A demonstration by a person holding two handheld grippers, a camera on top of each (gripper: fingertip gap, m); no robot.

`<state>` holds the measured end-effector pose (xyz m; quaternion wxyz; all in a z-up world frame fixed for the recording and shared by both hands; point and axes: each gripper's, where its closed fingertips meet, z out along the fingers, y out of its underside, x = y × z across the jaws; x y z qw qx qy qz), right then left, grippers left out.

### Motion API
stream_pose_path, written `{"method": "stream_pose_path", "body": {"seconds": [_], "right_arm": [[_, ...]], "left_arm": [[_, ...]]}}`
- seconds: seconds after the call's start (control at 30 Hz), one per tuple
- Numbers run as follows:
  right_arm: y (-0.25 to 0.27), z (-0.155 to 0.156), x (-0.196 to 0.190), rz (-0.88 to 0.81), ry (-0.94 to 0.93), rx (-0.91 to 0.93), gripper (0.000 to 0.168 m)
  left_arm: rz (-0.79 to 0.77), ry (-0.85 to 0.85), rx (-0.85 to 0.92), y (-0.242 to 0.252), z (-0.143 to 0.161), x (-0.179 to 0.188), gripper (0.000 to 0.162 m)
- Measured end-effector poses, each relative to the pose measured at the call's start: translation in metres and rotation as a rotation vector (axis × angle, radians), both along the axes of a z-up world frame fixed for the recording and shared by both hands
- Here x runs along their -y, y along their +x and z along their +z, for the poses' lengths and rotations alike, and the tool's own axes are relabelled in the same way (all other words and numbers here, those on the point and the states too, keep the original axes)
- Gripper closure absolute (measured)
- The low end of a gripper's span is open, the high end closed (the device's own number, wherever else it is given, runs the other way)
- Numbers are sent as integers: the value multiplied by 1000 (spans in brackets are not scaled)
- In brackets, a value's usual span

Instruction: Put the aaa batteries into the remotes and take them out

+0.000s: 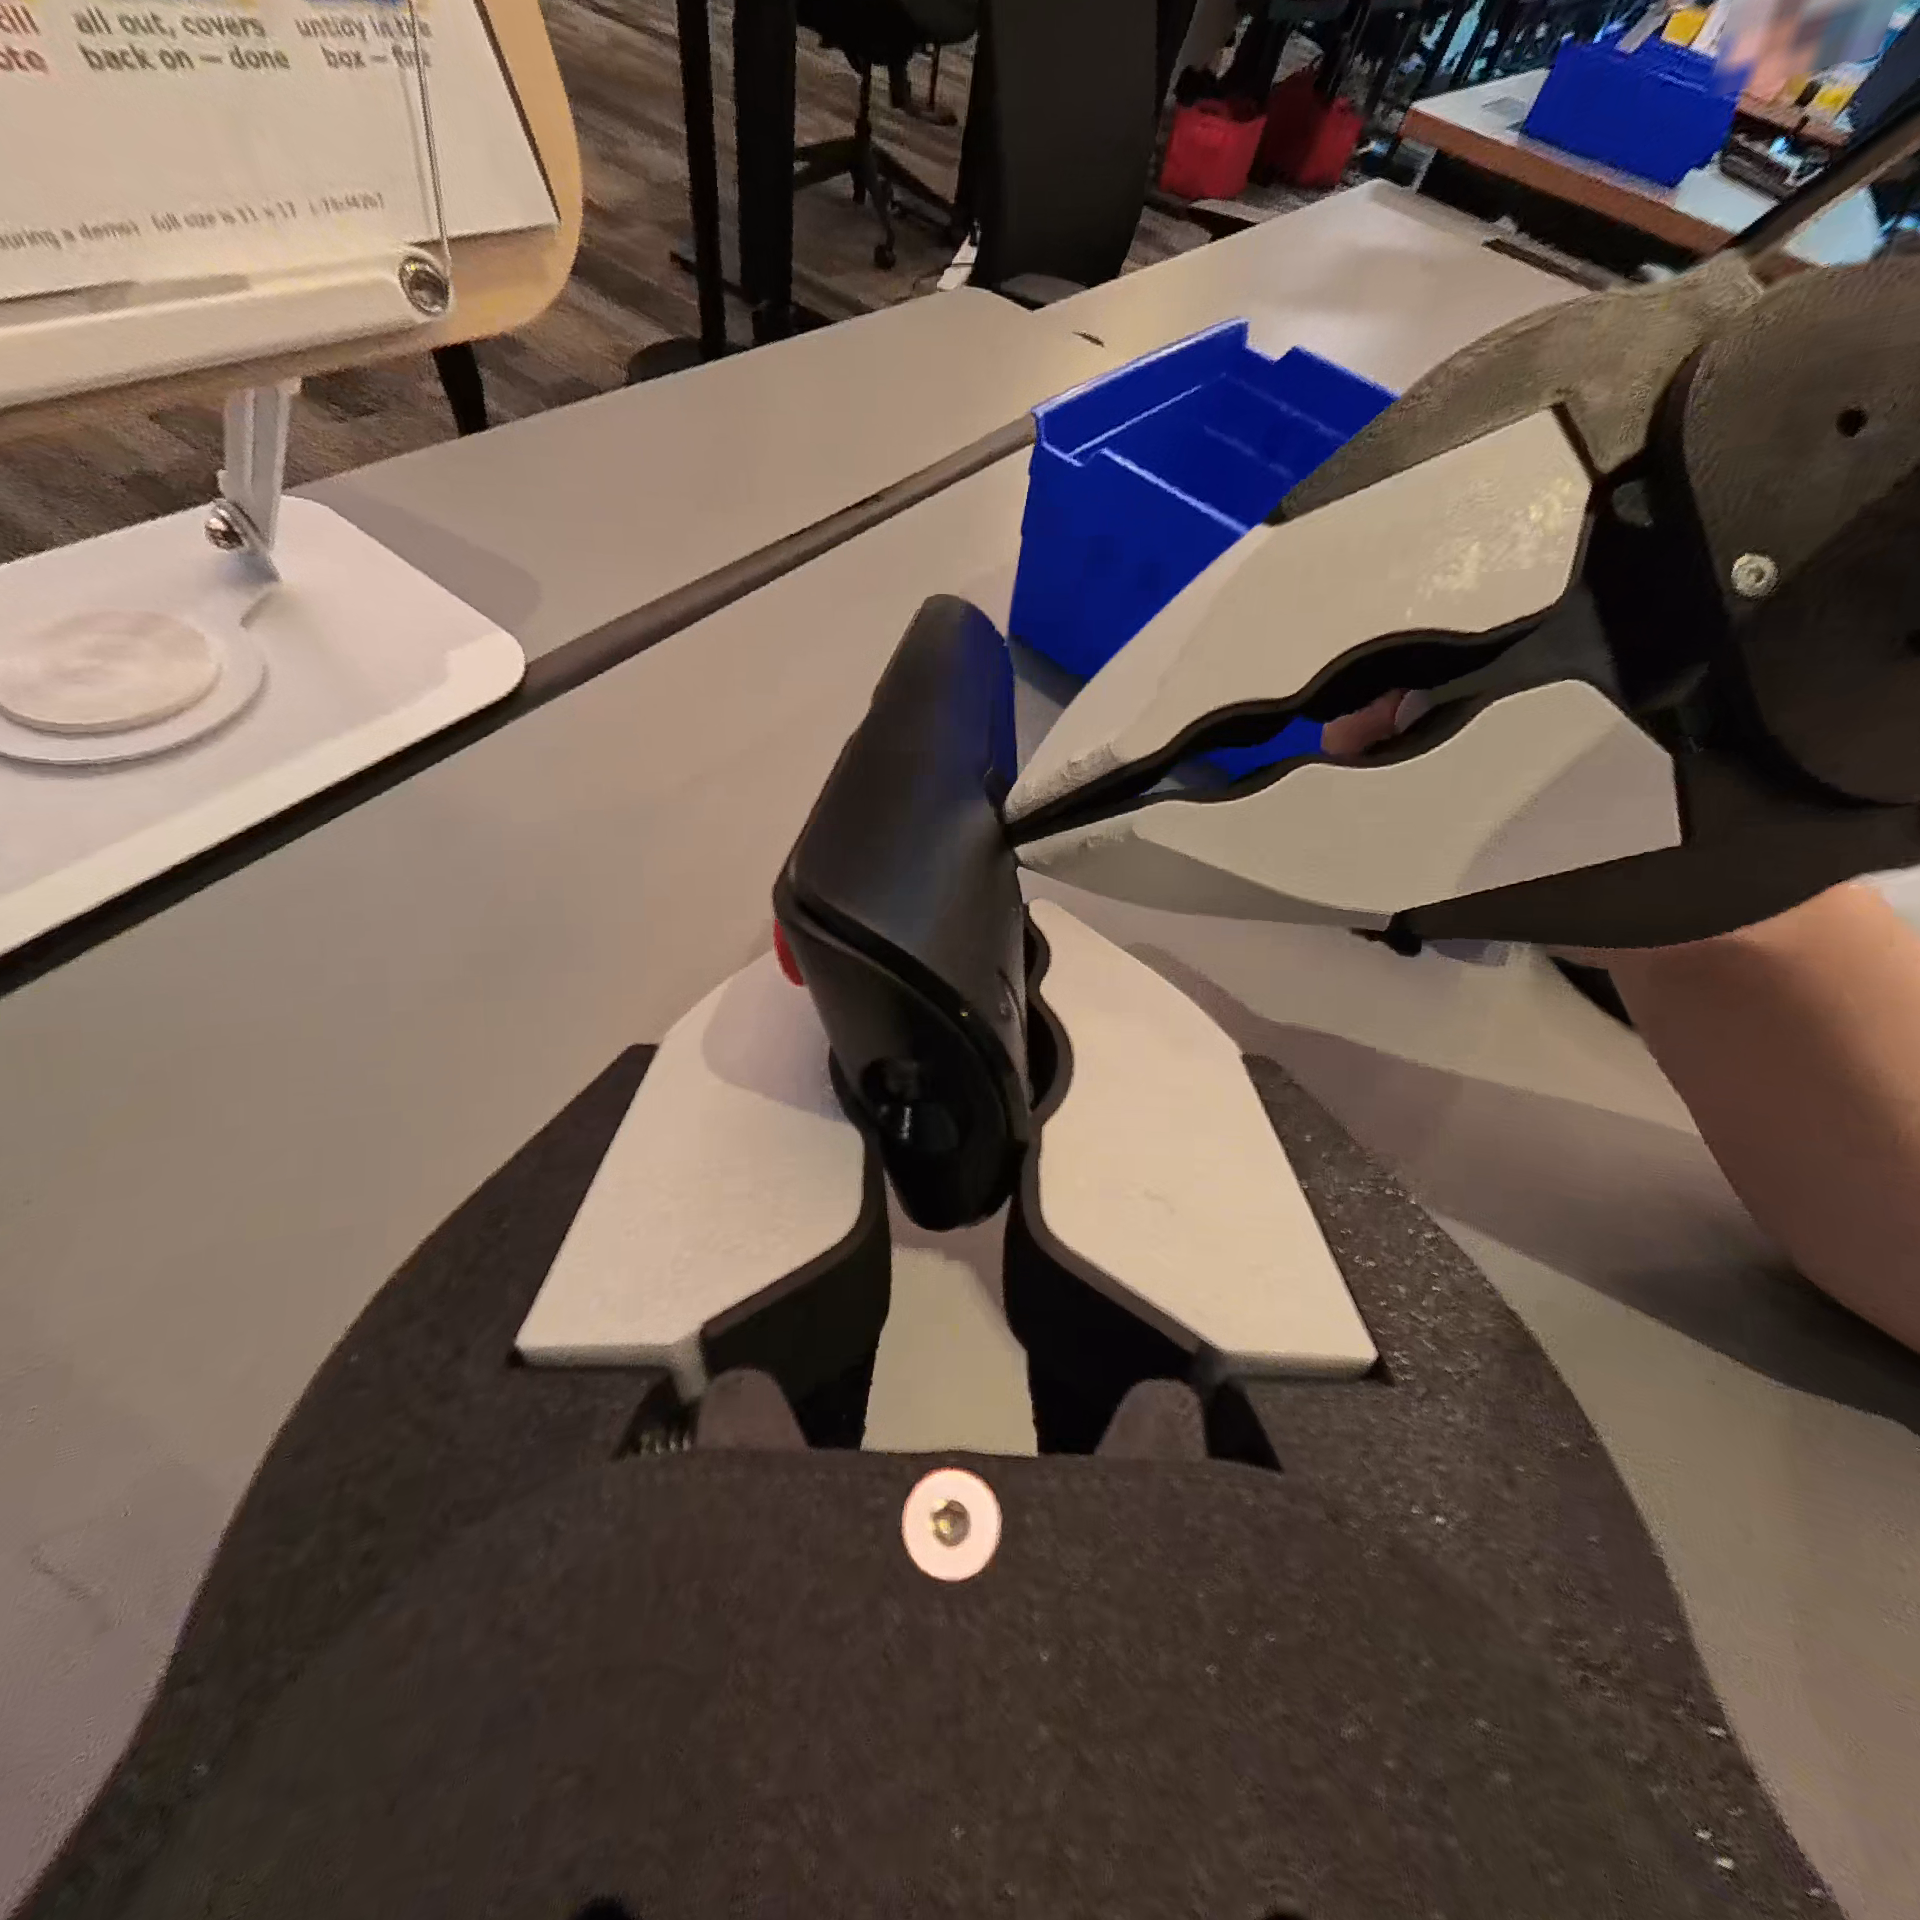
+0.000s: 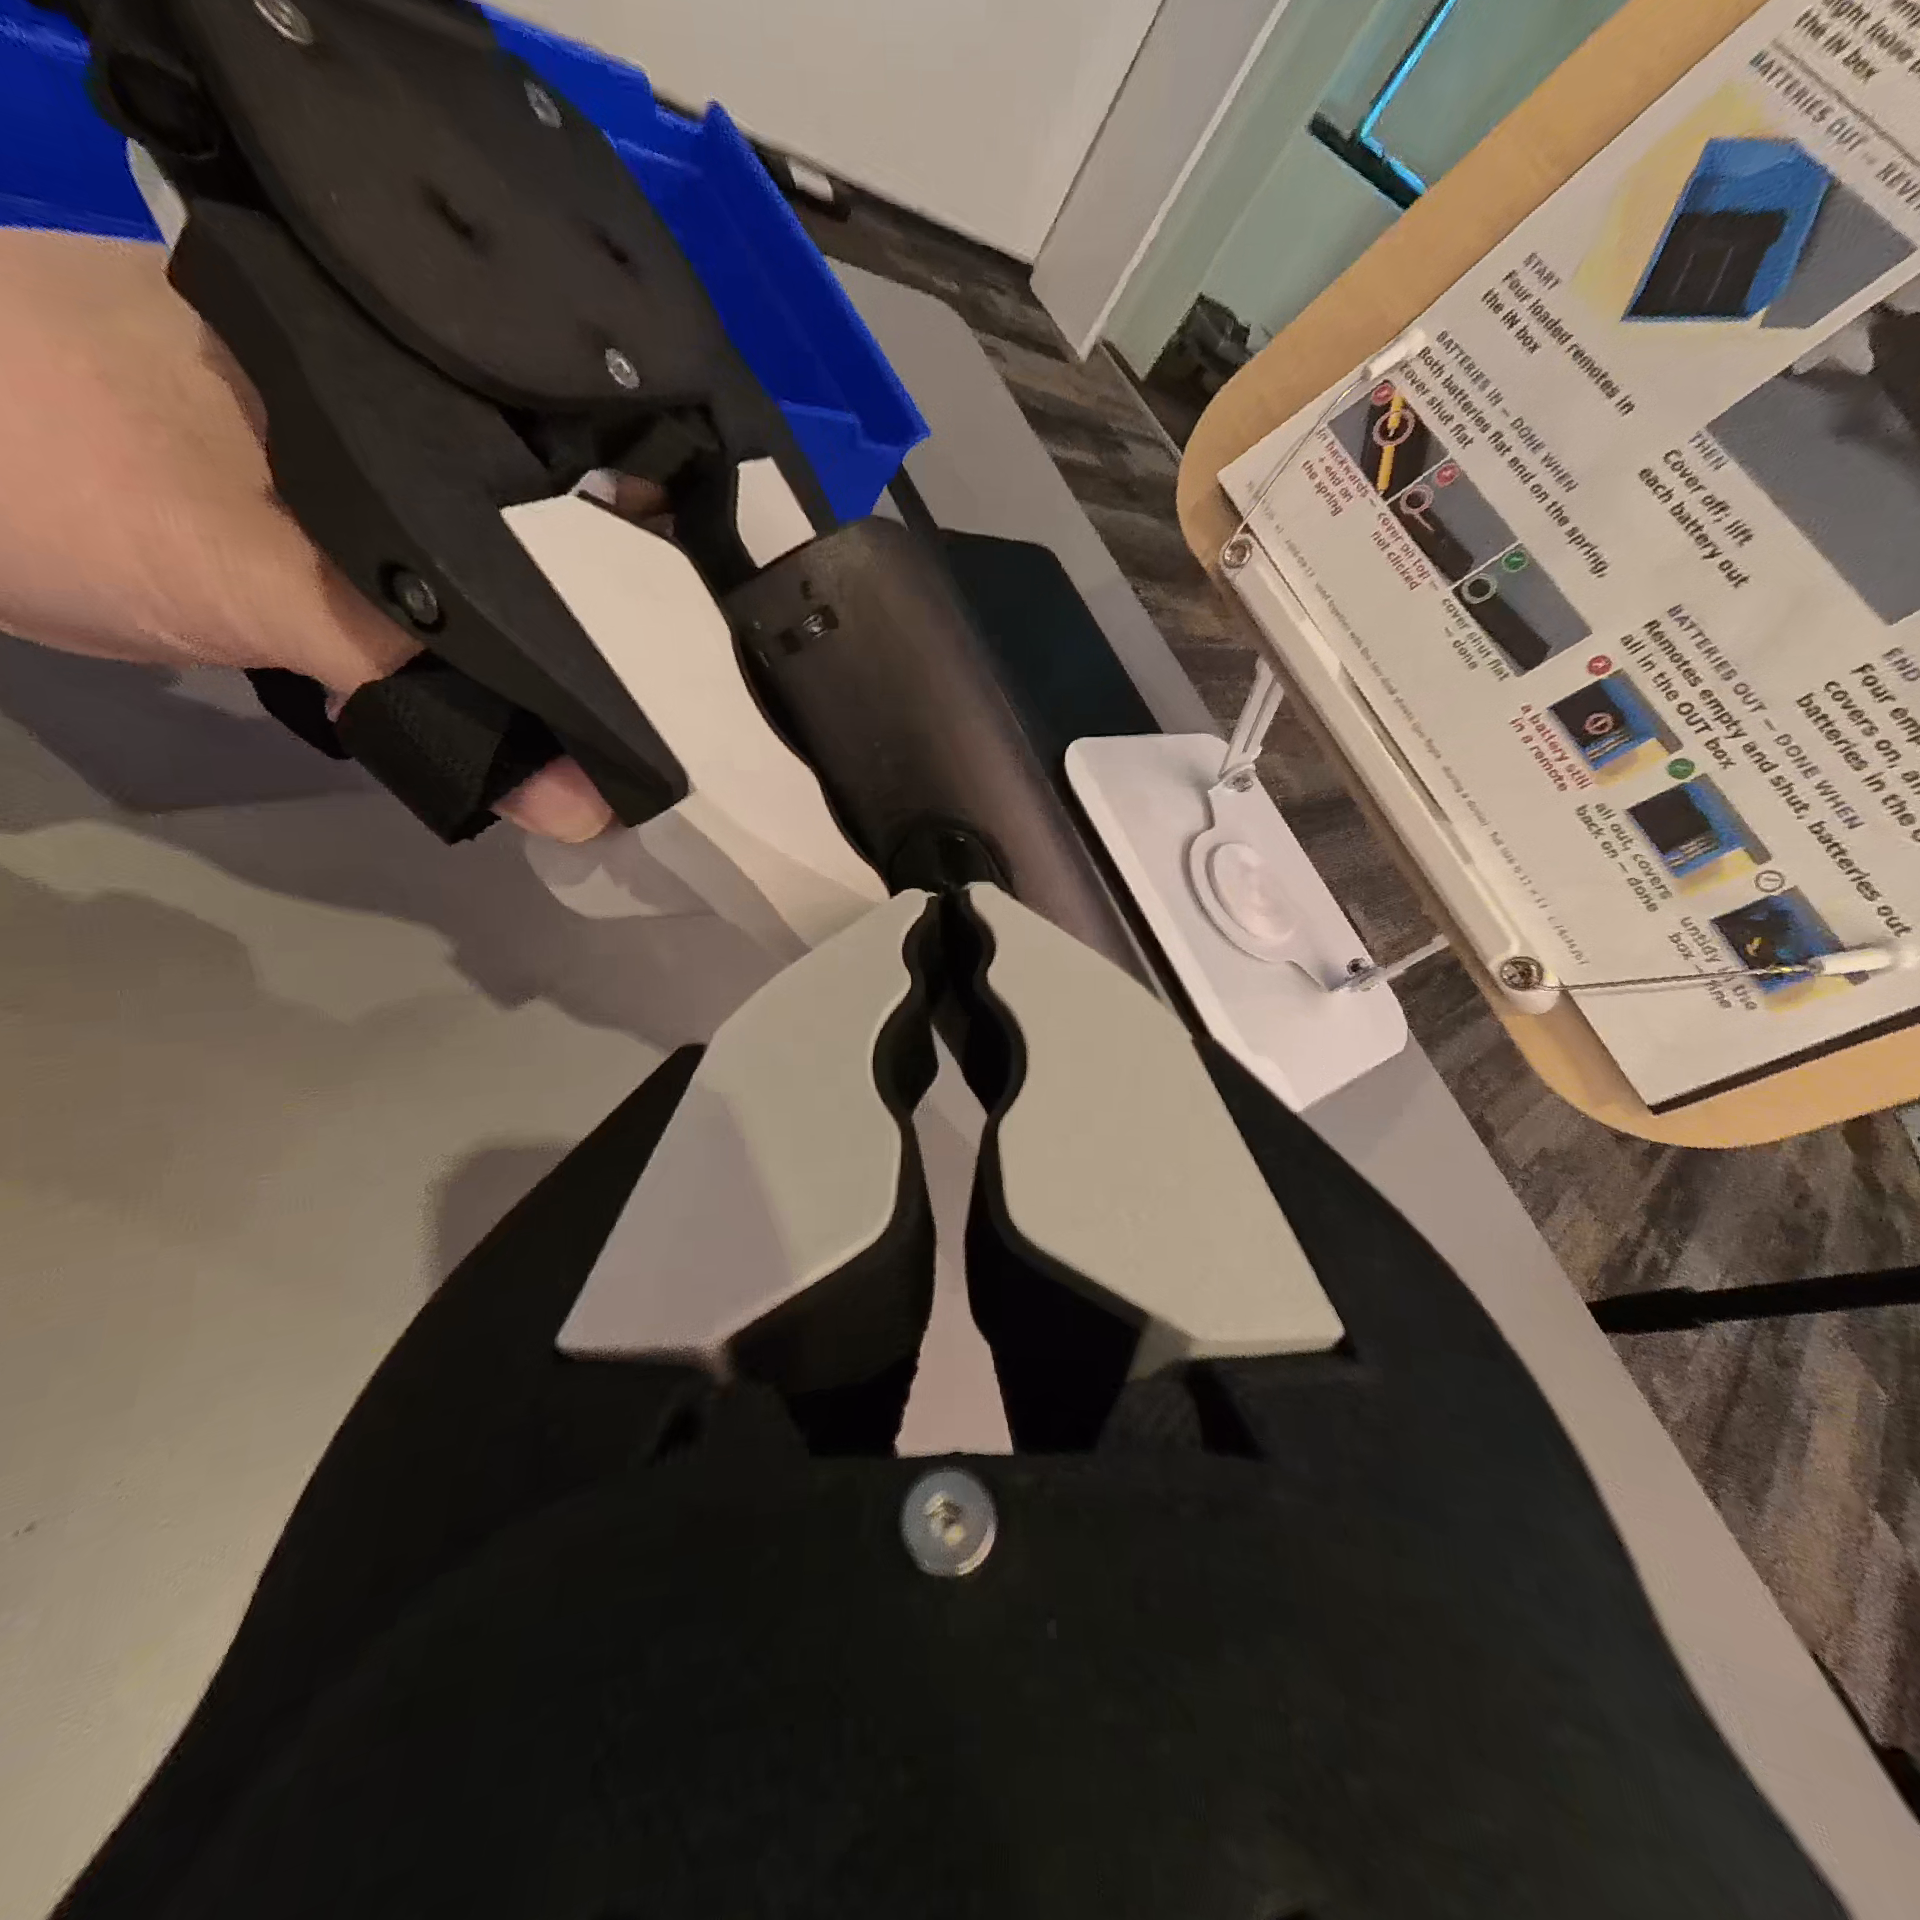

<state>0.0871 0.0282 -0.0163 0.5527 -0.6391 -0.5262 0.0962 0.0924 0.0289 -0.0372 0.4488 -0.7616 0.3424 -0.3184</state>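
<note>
Left hand-held gripper, right hand-held gripper: black bodies, white fingers, central screw.

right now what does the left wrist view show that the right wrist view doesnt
Only the left wrist view shows the red button on the remote's edge, the blue bin's inside, and distant red bags.

Only the right wrist view shows the instruction sheet's pictures and the person's hand around the left hand-held gripper's handle.

Both show the black remote held by the left hand-held gripper, the right hand-held gripper closed at its edge, the grey table and the white stand base.
</note>
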Motion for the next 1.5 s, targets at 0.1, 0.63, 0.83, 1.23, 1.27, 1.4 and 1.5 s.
{"method": "stream_pose_path", "body": {"seconds": [0.1,0.63,0.83,1.23,1.27,1.4,1.5], "right_arm": [[0,-4,-1,5,-25,-1,164],[82,77,-7,-152,-12,-365,167],[105,139,28,100,-170,-843,167],[80,160,86,367,-271,-752,136],[78,162,91,386,-290,-756,135],[72,166,94,347,-293,-750,127],[68,177,99,337,-288,-798,127]], "left_arm": [[4,-8,-16,0,-4,0,141],[-99,63,204,-13,73,25,139],[-236,94,385,-13,115,51,139],[-389,153,445,-20,154,93,139],[-400,146,475,-22,158,95,140],[-452,112,567,-31,171,101,140],[-478,120,600,-35,177,105,139]]}}
